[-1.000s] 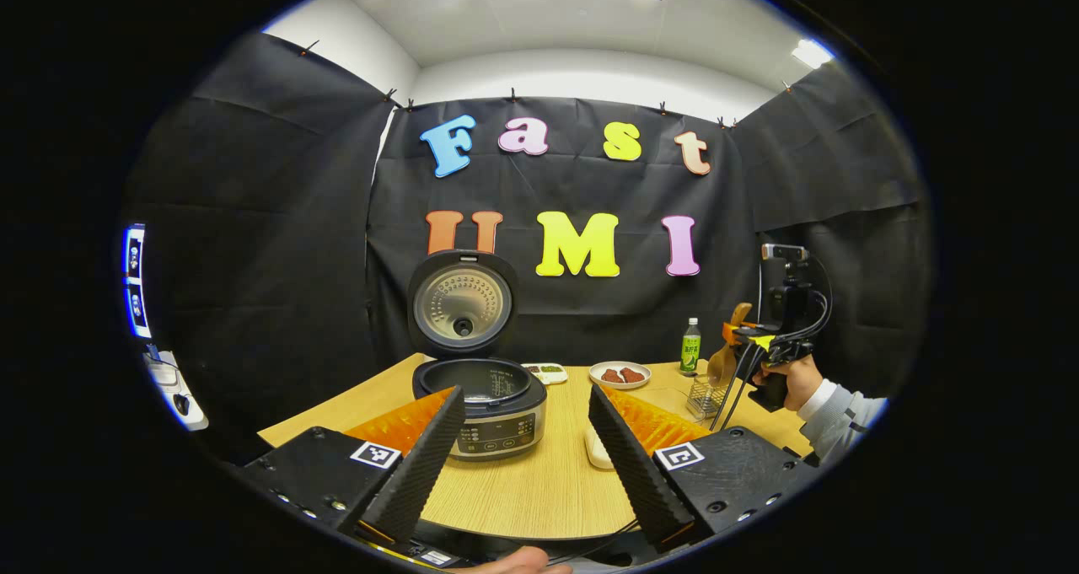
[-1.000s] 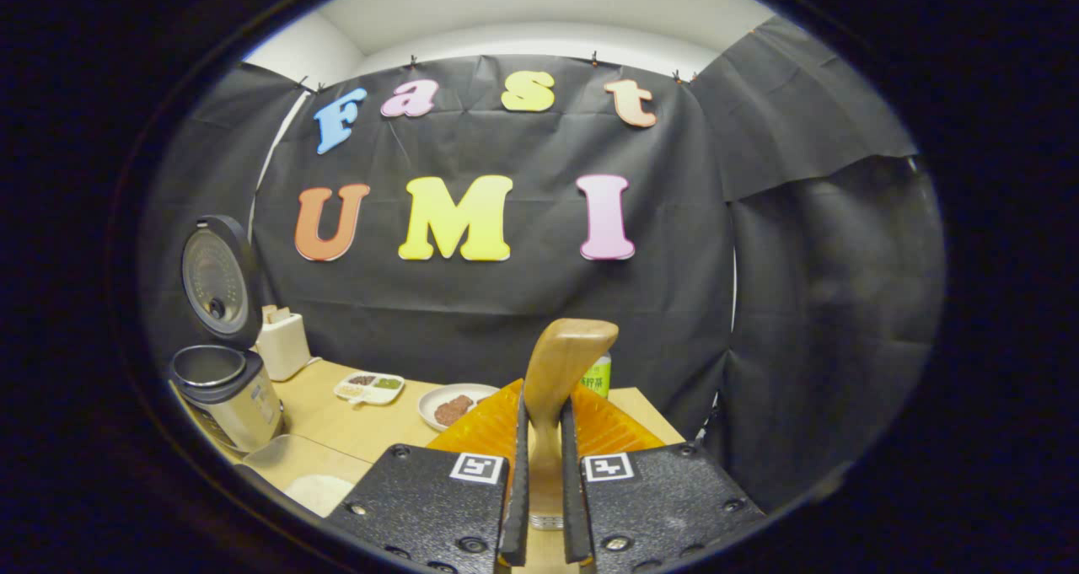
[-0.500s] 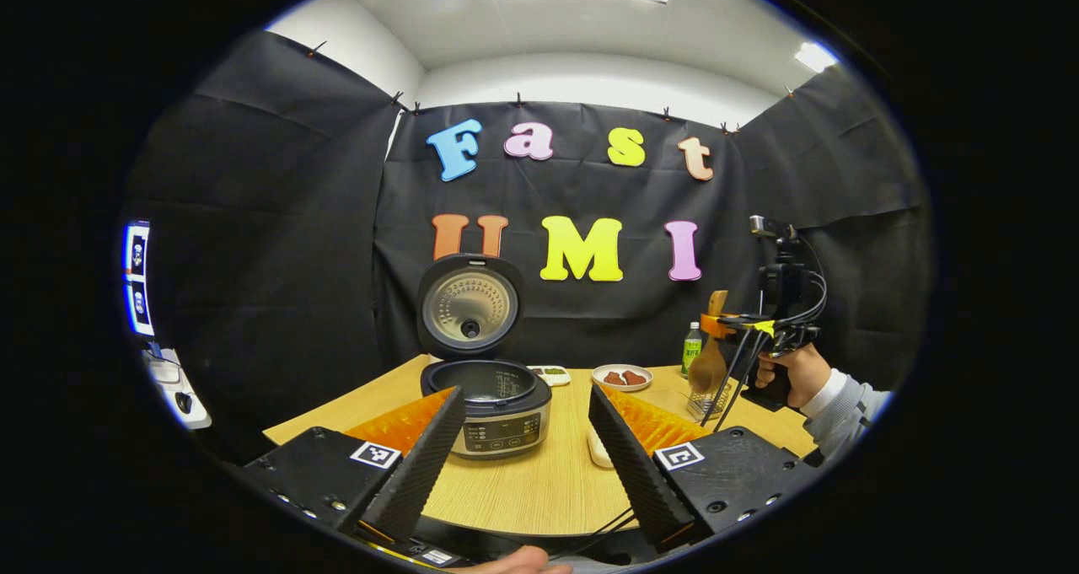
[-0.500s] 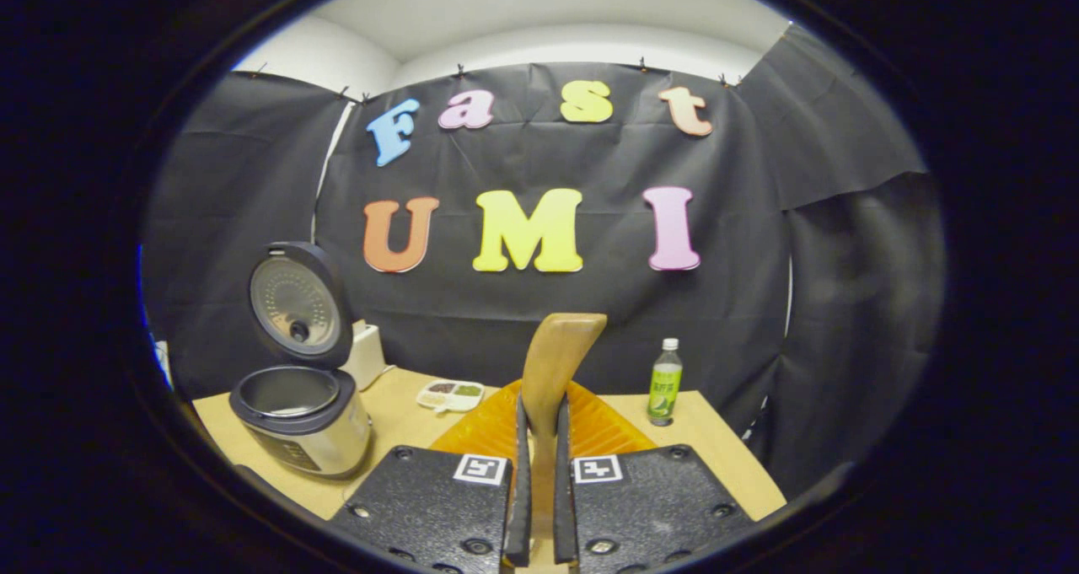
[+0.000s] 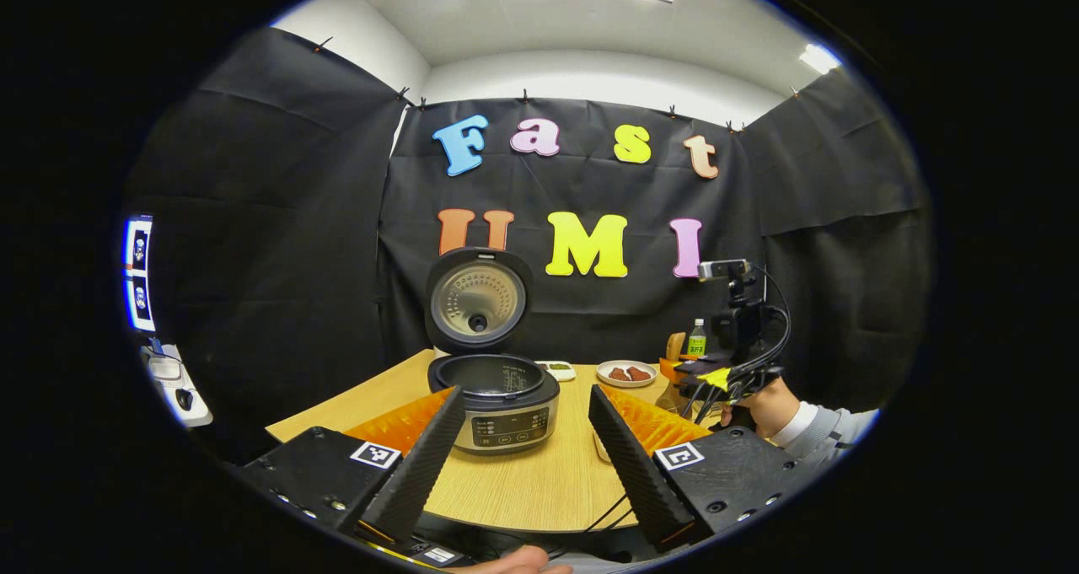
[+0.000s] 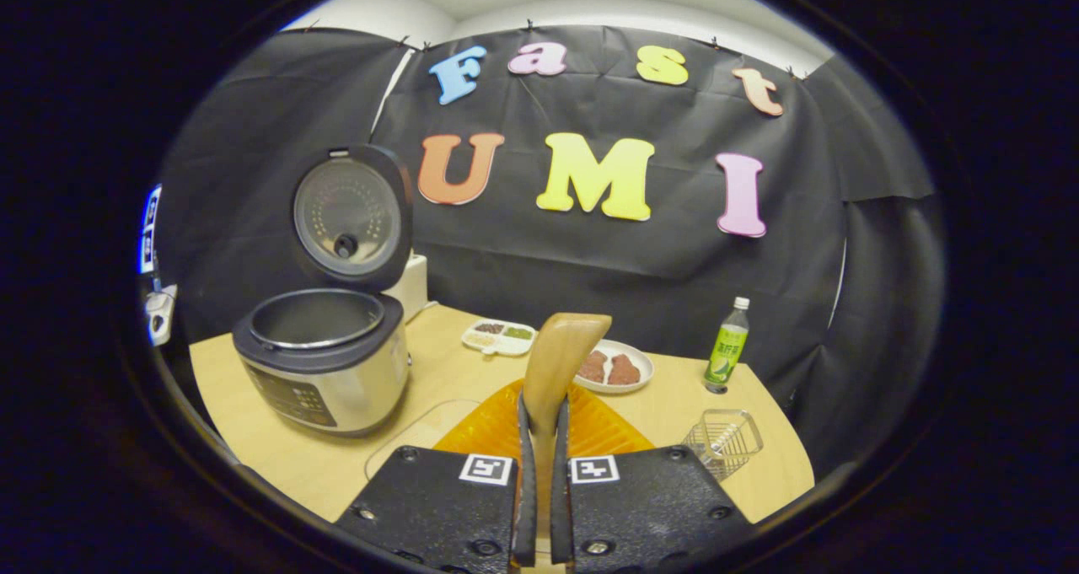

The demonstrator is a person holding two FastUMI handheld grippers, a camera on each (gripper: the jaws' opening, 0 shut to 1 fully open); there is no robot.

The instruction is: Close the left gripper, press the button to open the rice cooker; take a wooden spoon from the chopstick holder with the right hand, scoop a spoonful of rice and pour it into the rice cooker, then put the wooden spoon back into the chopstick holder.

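My right gripper (image 6: 539, 473) is shut on the wooden spoon (image 6: 558, 363), whose broad end sticks up past the fingertips. Ahead and to the left stands the rice cooker (image 6: 324, 363) with its lid (image 6: 350, 216) raised and its pot bare inside. The wire chopstick holder (image 6: 725, 441) sits low right on the table. In the left gripper view my left gripper (image 5: 523, 464) is open, short of the rice cooker (image 5: 497, 393). To the right, a hand (image 5: 763, 405) holds the right gripper (image 5: 716, 378) with the spoon (image 5: 675, 344).
On the wooden table (image 6: 455, 372) are a plate (image 6: 614, 367) of brown pieces, a compartment dish (image 6: 499, 336), a green bottle (image 6: 727, 346) and a white box (image 6: 413, 283) behind the cooker. A clear container's rim (image 6: 417, 422) shows just before my right gripper.
The right gripper, still holding the spoon, has come down and moved left, away from the chopstick holder; its view now tilts down onto the table. The left gripper has hardly moved.
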